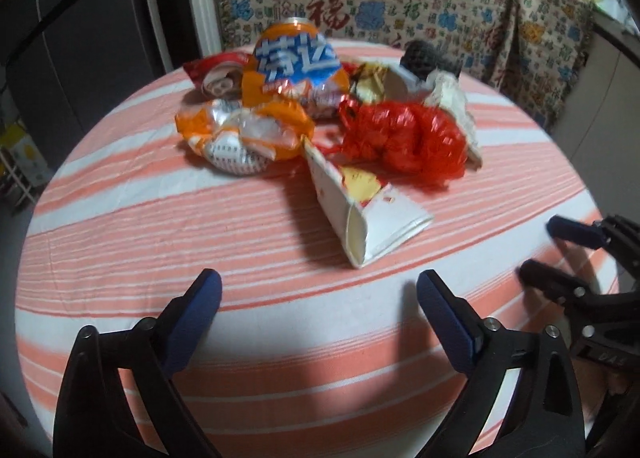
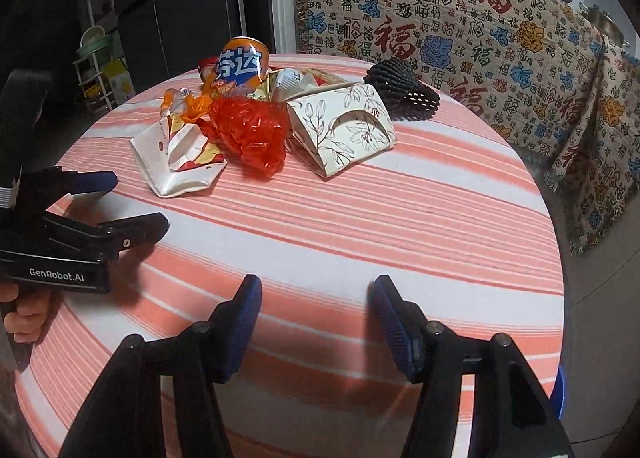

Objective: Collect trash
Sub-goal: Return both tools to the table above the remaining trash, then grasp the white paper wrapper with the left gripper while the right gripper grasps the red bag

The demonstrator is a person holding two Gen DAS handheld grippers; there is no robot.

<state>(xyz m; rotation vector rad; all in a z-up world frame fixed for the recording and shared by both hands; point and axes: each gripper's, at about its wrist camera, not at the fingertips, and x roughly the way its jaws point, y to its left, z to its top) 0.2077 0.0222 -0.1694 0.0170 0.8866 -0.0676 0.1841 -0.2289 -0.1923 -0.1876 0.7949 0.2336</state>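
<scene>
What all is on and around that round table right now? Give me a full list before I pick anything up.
orange soda can: 1, orange and blue, upright at back of pile
orange wrapper: 1, orange and silver, crumpled, left of pile
red snack packet: 1, red, beside the can
red plastic bag: 1, red, bunched, middle
flattened paper cup: 1, white, nearest the grippers
floral paper box: 1, cream, right of bag
black foam net: 1, black, far right edge
tablecloth: 1, pink and white stripes
patterned blanket: 1, behind table
left gripper: open, empty
right gripper: open, empty
</scene>
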